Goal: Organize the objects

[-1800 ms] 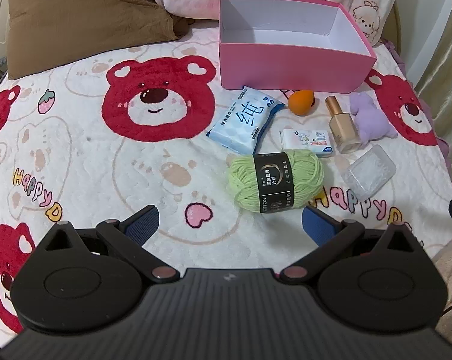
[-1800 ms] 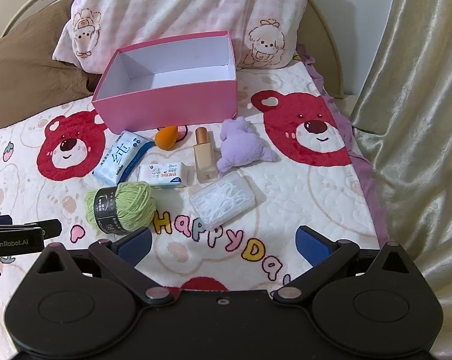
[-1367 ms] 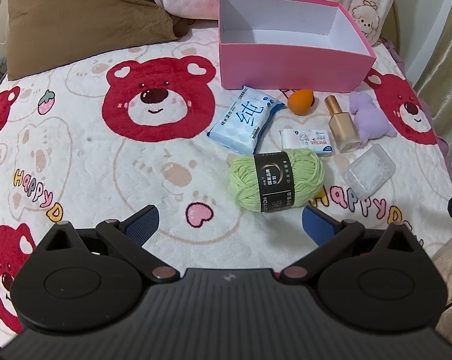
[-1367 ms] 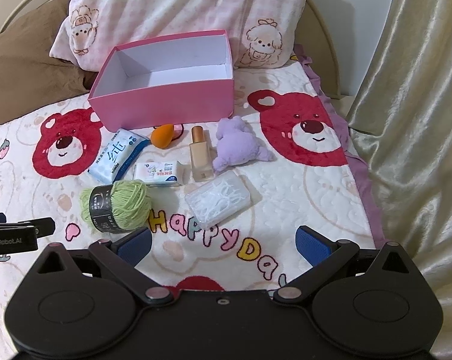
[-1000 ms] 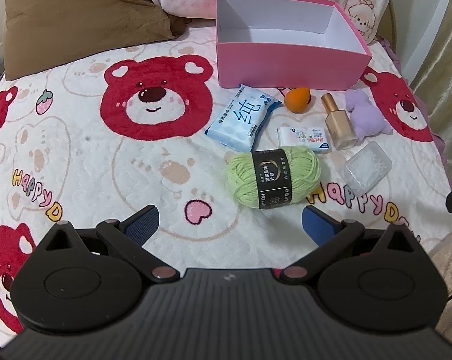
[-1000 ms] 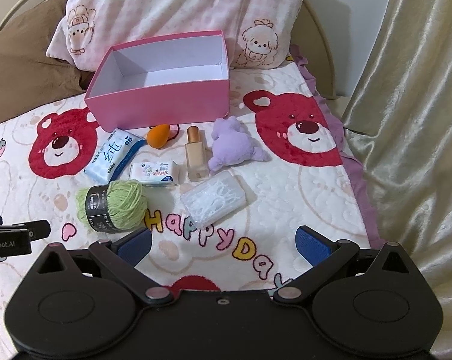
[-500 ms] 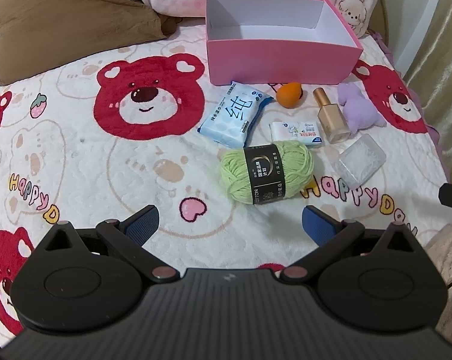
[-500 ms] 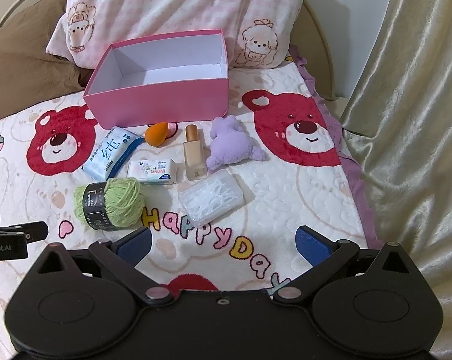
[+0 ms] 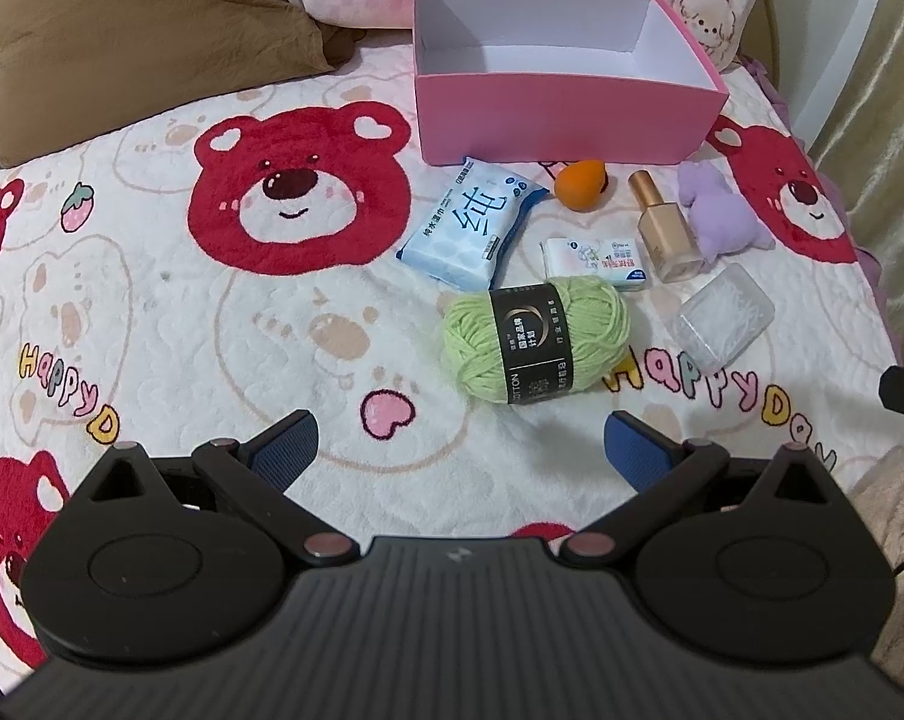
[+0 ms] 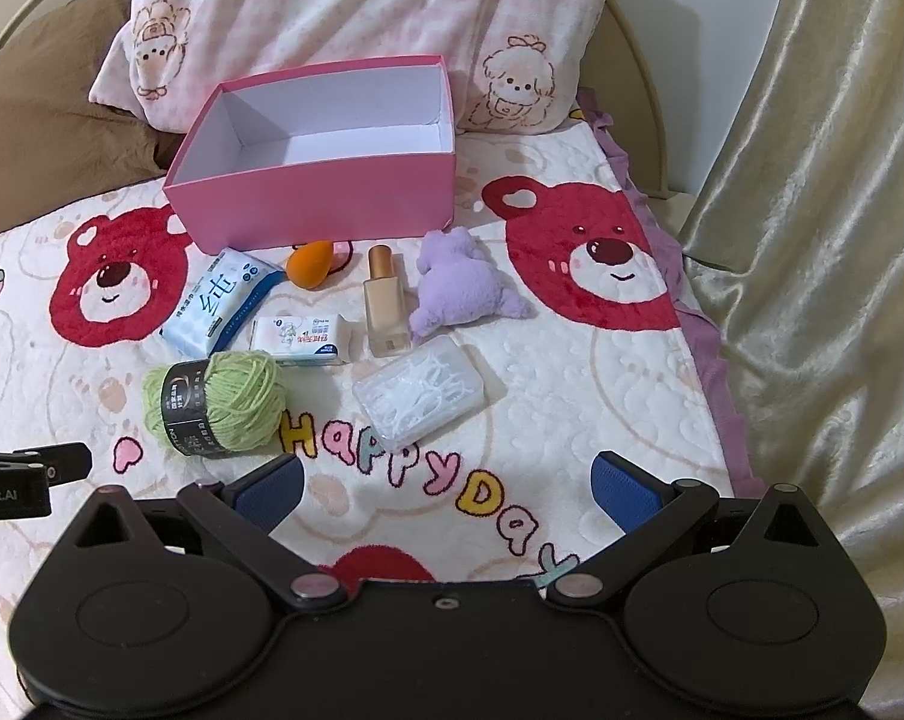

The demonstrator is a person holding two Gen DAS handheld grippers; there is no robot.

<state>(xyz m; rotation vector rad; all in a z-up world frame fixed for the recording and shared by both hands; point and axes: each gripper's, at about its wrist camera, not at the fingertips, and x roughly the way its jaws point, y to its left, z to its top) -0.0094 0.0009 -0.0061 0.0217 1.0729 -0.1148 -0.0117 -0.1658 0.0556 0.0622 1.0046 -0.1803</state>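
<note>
Bear-print bed (image 9: 152, 312), nothing packed yet. Your left gripper (image 9: 457, 444) hung wide, empty, just short of the green yarn (image 9: 532, 339); right gripper (image 10: 446, 483) wide, empty, near the floss case (image 10: 419, 399). Pink box (image 9: 547, 114) sat empty behind. Next: close on yarn, lift into box.

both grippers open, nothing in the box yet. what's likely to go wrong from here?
1. The green yarn ball touches the small tissue pack; the left gripper closing on the yarn could drag or pinch the pack.
2. The foundation bottle lies tight between the purple plush and the floss pick box, leaving the right gripper little finger room.
3. The pink box sits on a soft blanket; bumping its wall may shift it.
</note>
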